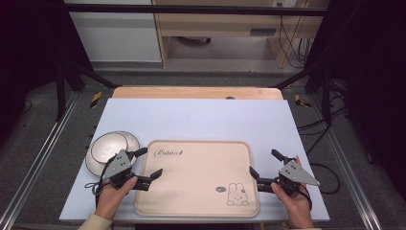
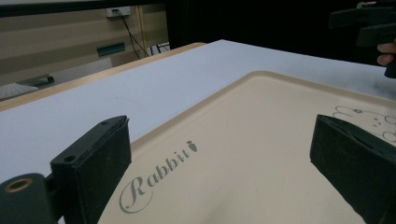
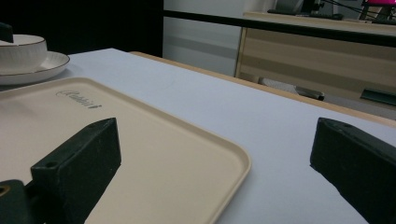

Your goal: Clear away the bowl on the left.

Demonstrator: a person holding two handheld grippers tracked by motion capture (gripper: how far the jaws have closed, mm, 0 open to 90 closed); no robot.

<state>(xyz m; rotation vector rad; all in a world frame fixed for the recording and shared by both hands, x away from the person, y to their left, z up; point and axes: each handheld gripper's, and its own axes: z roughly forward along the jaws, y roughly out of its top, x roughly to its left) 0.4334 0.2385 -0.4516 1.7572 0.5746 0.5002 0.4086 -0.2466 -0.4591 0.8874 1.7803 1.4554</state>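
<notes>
A beige tray (image 1: 196, 179) printed with "Rabbit" and a small rabbit drawing lies flat on the near middle of the table. My left gripper (image 1: 150, 162) is open at the tray's left edge, one jaw over the tray and the other toward the bowl. Its own view looks across the tray (image 2: 261, 154) between wide-apart jaws of the left gripper (image 2: 220, 140). My right gripper (image 1: 264, 162) is open at the tray's right edge. In the right gripper view the tray's rim (image 3: 233, 158) runs between the spread jaws of the right gripper (image 3: 215, 133). Neither gripper holds anything.
A white bowl (image 1: 111, 145) sits on a white plate (image 1: 95, 160) just left of the tray, also visible as bowl (image 3: 21, 49) and plate (image 3: 44, 65). A pale mat (image 1: 201, 120) covers the table; its wooden far edge (image 1: 196, 92) shows behind. Dark frame posts stand at both sides.
</notes>
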